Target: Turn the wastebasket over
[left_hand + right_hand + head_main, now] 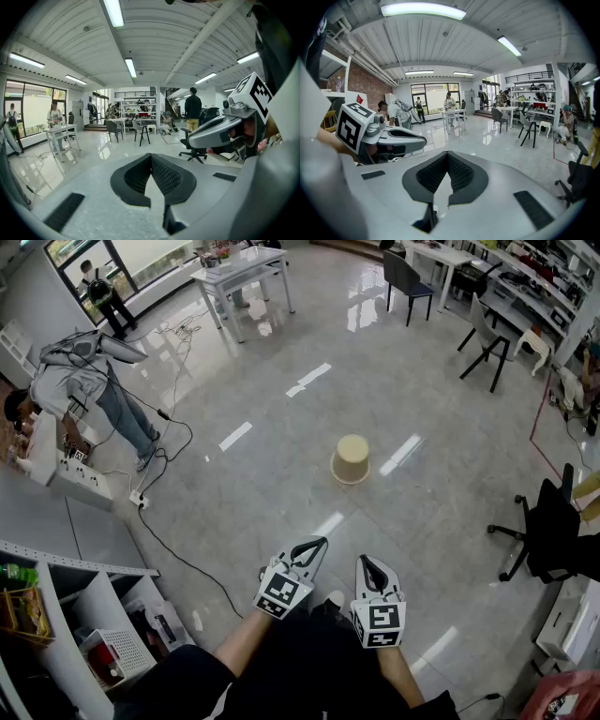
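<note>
The beige, round, tapered wastebasket (351, 459) stands narrow end up on the glossy grey floor (281, 427), well apart from both claws. The left claw (317, 544) and the right claw (367, 563) are fully closed and hold nothing.

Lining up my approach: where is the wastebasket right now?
Head view, centre: the wastebasket stands alone on the floor, beyond the left tool and right tool.

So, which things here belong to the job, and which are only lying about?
For the job: wastebasket, wide end down on the floor; left gripper and right gripper, both shut, empty.
Lying about: white table, dark chair, black office chair, shelf unit.
</note>
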{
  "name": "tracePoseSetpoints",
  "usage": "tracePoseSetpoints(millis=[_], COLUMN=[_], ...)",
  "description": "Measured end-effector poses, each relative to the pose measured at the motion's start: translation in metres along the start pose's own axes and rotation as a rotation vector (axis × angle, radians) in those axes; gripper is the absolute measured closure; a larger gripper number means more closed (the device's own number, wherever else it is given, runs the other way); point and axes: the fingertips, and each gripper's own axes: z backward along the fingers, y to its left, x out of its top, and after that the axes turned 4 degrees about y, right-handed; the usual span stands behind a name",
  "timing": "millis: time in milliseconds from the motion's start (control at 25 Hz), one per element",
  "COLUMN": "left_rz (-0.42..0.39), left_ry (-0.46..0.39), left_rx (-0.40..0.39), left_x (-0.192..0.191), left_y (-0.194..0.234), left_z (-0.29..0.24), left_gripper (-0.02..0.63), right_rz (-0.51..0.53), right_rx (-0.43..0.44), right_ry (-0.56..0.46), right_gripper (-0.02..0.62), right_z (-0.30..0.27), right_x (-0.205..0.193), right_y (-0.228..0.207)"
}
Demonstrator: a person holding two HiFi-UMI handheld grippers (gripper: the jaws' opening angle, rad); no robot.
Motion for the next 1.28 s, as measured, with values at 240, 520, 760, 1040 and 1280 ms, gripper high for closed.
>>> tracePoseSetpoints(millis=[240,520,760,1040,1280], left_rz=[0.002,0.005,0.004,-0.011,-0.002], left_ry=[0.001,0.006,0.011,0.011,0.01], left_rx=[0.0,0.004,0.003,-0.003,0.006], left_x=[-0.008,-0.013,-0.017,-0.018,-0.018], left_y=[0.0,0.001,0.002,-0.001,0.0], left_z=[0.006,0.012,0.018,0.017,0.018], left_gripper=[0.597,0.597,0.597,0.597,0.597], right_rz=[-0.02,-0.028,-0.046,-0.048,-0.057], right_rx=[0.011,0.005,0.041,0.048,0.047], right_ry=[-0.046,-0.029,-0.02,-0.004,-0.004], right_gripper=[0.584,0.584,0.584,0.584,0.584], right_z=[0.003,0.003,0.005,0.006,0.01], right_x=[0.001,-0.006,-0.01,-0.018,-0.019], right_y=[0.006,0.009,0.018,0.02,0.016])
